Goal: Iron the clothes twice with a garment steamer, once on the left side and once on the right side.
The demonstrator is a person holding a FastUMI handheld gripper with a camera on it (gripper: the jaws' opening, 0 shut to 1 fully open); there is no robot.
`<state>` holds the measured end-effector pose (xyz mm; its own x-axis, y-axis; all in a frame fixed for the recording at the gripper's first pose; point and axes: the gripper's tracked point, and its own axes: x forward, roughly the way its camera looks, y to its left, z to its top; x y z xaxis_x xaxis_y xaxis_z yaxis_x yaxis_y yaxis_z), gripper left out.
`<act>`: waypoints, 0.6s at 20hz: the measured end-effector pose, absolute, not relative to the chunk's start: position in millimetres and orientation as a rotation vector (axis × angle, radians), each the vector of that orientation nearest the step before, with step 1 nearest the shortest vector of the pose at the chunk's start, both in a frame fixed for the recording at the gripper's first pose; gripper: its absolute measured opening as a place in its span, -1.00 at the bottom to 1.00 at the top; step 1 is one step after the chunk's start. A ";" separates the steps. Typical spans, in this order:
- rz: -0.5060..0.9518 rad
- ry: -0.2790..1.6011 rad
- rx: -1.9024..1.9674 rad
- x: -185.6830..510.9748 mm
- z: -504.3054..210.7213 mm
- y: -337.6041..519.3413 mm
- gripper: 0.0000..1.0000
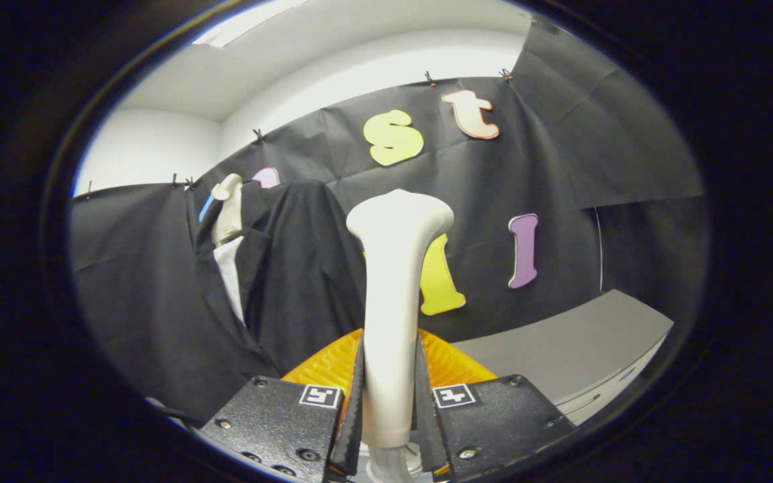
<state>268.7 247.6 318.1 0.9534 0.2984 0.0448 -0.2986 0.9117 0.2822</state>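
Upright, white steamer (396, 295) (gripper-clamped (390, 396))

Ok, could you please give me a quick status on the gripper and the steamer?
Gripper shut on steamer, held upright. Black jacket on mannequin beyond, to the left, not touched. Nothing between them.

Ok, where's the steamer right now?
The steamer stands upright, clamped between the tongs, its head just right of the black jacket on the mannequin.

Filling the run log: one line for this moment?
tongs: shut on steamer | steamer: upright | jacket: hanging beyond, left of steamer, not touched | ironing: not begun
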 end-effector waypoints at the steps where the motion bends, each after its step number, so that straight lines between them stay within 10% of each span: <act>1: 0.317 -0.012 0.278 263.8 324.4 260.5 -0.26; 12: 0.421 -0.082 0.152 238.5 361.3 377.5 -0.26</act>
